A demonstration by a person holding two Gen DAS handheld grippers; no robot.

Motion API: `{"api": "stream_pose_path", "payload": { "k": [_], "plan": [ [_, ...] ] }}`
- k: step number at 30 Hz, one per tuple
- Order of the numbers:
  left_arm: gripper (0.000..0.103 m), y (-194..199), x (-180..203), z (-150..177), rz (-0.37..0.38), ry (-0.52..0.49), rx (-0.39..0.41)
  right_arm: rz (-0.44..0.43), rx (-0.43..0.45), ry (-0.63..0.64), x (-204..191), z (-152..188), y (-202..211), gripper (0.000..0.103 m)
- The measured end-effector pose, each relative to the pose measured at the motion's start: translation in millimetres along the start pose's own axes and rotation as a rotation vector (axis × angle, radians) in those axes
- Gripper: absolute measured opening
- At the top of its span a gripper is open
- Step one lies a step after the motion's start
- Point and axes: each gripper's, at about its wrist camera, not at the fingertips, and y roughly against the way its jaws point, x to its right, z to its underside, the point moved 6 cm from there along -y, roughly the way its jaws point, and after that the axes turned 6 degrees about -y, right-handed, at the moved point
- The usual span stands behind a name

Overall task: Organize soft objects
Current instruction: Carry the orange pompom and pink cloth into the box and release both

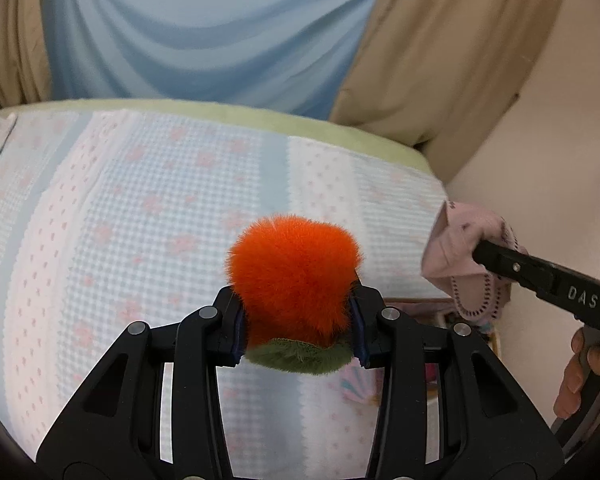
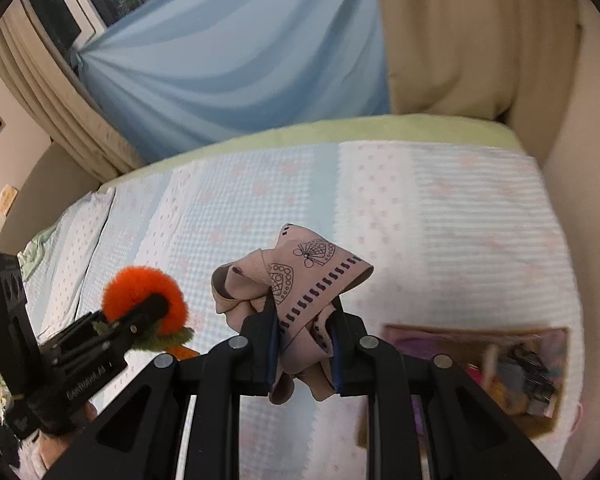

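An orange fluffy plush with a green base (image 1: 294, 276) is clamped in my left gripper (image 1: 296, 328), held up above the bed. In the right wrist view the same plush (image 2: 140, 292) shows at the left, inside the left gripper (image 2: 148, 312). My right gripper (image 2: 304, 344) is shut on a crumpled pink cloth with a dark print (image 2: 300, 280). In the left wrist view that pink cloth (image 1: 456, 248) hangs at the right from the right gripper (image 1: 484, 254). Both items are in the air over the bed.
The bed (image 1: 140, 200) has a pale blue and pink patterned cover and a green edge (image 2: 340, 128). Blue and beige curtains (image 2: 240, 60) hang behind it. A wooden-rimmed box of colourful items (image 2: 480, 372) sits at the lower right. A hand (image 1: 580, 376) grips the right tool.
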Motion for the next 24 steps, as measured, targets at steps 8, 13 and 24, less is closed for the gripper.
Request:
{"api": "stream_pose_path", "payload": {
  "k": [8,13,24],
  "plan": [
    [0.036,26,90,15,0.026,-0.074,0.022,0.063,0.074,-0.059,73,33,88,0.019],
    [0.036,13,142,39,0.048,-0.077,0.000,0.102,0.085,-0.082,122,53,121,0.019],
    [0.036,-51,208,84,0.054,-0.102,-0.139,0.185,-0.027,-0.091,215,87,110,0.019]
  ]
}}
